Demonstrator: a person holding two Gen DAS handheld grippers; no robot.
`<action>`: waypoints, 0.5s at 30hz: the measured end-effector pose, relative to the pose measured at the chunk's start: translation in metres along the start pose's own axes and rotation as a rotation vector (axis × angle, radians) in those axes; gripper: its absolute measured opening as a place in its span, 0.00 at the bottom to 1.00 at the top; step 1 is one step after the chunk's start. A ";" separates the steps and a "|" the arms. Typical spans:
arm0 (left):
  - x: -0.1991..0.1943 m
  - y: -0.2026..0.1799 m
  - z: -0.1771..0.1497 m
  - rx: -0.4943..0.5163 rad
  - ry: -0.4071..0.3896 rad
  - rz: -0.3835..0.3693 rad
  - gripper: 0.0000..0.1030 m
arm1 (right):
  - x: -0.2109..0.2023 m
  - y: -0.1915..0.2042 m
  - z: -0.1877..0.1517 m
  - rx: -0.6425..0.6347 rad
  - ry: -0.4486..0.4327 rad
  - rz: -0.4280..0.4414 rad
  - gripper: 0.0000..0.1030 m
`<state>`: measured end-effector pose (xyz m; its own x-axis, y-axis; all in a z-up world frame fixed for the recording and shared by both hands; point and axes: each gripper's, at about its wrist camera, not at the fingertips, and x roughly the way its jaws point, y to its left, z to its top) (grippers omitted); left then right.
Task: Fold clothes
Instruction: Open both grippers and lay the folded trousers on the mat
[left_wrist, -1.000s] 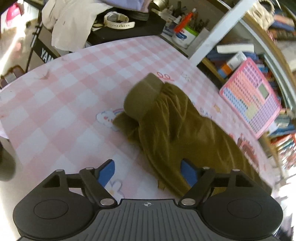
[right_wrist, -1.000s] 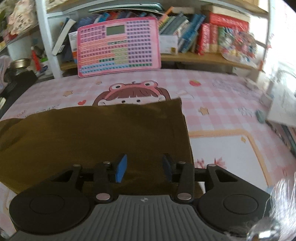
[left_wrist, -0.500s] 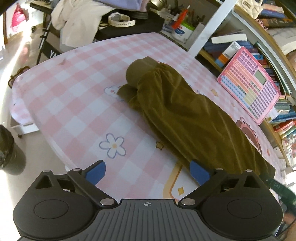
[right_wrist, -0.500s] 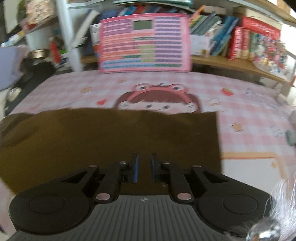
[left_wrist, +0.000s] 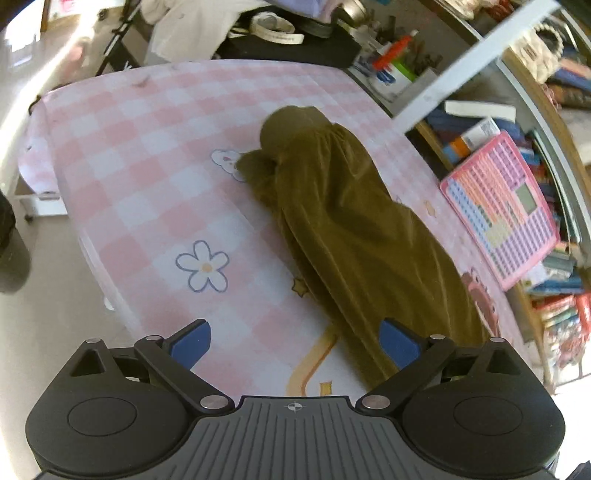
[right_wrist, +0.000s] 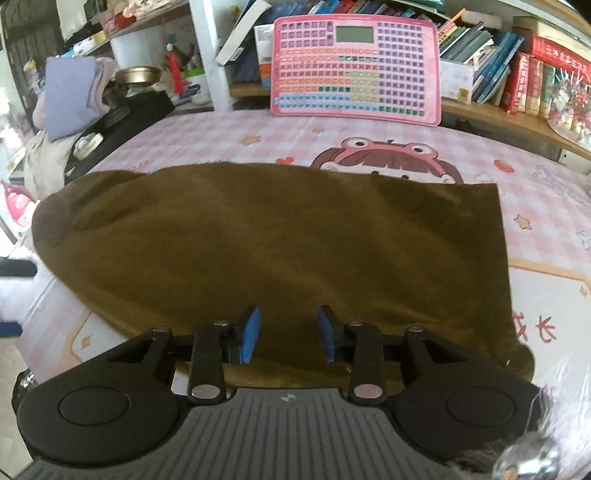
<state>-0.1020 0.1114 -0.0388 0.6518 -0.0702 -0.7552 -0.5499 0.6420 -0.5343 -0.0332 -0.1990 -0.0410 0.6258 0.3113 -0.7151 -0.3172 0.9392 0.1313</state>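
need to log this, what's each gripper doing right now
Left gripper: open wide, holding nothing, garment edge beside its right finger.
Right gripper: jaws opening, garment lies between them, not pinched.

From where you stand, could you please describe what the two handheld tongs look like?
Both look alike. The left tongs and right tongs each have a grey ribbed body with a small crosshair mark, flanked by two black rounded housings with circular recesses. Black linkage arms with silver pivot pins carry flat blue pads. No cables or sleeves are visible in either view.
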 end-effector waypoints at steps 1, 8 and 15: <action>0.000 0.000 0.002 -0.002 0.001 -0.017 0.96 | -0.001 0.002 -0.001 -0.002 0.000 0.000 0.33; 0.017 0.014 0.024 -0.100 0.077 -0.187 0.96 | 0.003 0.027 0.008 -0.025 -0.008 -0.004 0.36; 0.046 0.035 0.044 -0.226 0.125 -0.269 0.96 | 0.024 0.079 0.032 -0.136 -0.005 0.014 0.38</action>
<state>-0.0683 0.1647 -0.0756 0.7276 -0.3155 -0.6092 -0.4779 0.4041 -0.7800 -0.0203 -0.1129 -0.0254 0.6241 0.3253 -0.7104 -0.4192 0.9067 0.0469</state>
